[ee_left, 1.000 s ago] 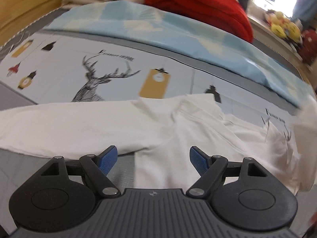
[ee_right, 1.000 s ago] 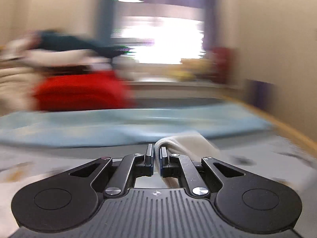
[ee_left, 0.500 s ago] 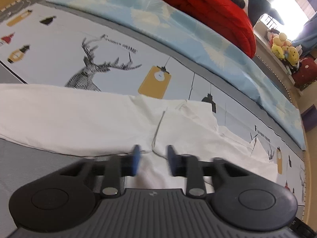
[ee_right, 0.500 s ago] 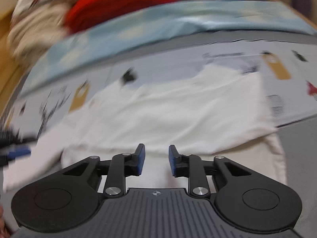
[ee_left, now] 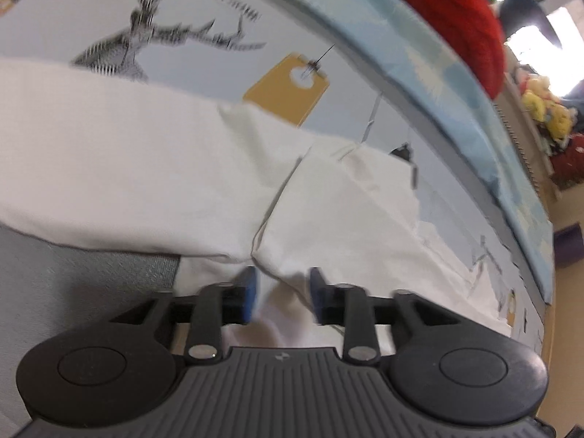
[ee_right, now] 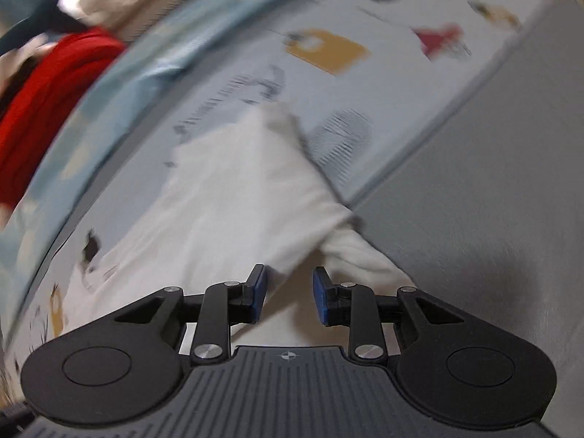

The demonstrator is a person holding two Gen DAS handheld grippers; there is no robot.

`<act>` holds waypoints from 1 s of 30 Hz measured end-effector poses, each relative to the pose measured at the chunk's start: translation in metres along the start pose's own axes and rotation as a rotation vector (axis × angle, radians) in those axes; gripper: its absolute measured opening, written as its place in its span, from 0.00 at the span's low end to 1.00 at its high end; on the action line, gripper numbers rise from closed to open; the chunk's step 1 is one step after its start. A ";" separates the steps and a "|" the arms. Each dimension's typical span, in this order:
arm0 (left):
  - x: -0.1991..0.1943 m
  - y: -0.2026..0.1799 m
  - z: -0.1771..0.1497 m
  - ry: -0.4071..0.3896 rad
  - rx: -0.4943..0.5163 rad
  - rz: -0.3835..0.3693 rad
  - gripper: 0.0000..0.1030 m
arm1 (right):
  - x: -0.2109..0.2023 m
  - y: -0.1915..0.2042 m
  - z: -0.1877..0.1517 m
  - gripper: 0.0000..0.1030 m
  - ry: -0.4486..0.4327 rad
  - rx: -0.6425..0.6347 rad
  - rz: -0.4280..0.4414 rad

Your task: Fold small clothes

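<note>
White garment (ee_left: 153,153) lies spread on the printed sheet (ee_left: 204,54), partly folded, one flap over the middle. I see my left gripper (ee_left: 281,294) low over its near edge, jaws opening, cloth between the pads but not pinched. Right gripper (ee_right: 288,294) over the other end (ee_right: 237,197), jaws opening too, nothing gripped. Red blanket (ee_left: 456,11) lies beyond.

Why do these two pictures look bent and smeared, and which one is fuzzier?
Both views bend straight lines, a fisheye effect. Left wrist view: the deer print is streaked, the white garment fairly clear. Right wrist view: fuzzier, the red blanket and bedsheet prints smeared.
</note>
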State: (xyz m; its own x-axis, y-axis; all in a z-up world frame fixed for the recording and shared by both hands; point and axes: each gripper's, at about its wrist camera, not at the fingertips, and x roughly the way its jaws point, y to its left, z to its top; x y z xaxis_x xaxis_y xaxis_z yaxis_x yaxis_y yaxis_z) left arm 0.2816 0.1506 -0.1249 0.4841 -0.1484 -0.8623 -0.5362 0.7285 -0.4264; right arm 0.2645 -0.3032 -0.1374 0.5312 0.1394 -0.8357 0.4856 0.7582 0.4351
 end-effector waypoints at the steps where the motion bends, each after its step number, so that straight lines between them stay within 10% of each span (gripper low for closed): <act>1: 0.005 0.000 0.001 0.007 -0.013 0.005 0.43 | 0.005 -0.004 0.003 0.29 0.012 0.027 0.009; 6: 0.014 -0.006 0.007 -0.020 -0.021 0.017 0.39 | 0.011 -0.013 0.021 0.29 0.008 0.085 0.001; 10: 0.014 -0.012 0.007 -0.033 0.006 0.103 0.07 | 0.023 -0.015 0.024 0.29 0.043 0.135 -0.026; 16: -0.042 -0.021 0.008 -0.135 -0.002 0.015 0.06 | 0.008 -0.014 0.024 0.00 0.016 0.171 -0.055; 20: -0.071 -0.019 0.005 -0.207 0.010 0.055 0.06 | -0.020 -0.010 0.022 0.00 -0.091 0.131 -0.017; 26: -0.041 0.019 0.007 -0.074 -0.099 0.239 0.08 | -0.012 -0.027 0.016 0.00 -0.024 0.144 -0.136; 30: -0.054 0.000 0.010 -0.168 -0.003 0.150 0.08 | -0.031 -0.016 0.017 0.03 -0.143 0.112 -0.029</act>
State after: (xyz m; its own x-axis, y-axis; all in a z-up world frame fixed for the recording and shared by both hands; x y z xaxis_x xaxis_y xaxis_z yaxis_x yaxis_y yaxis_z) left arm 0.2629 0.1653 -0.0752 0.5067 0.0749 -0.8589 -0.6130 0.7318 -0.2978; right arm 0.2519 -0.3303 -0.1127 0.6053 0.0211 -0.7957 0.5718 0.6839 0.4531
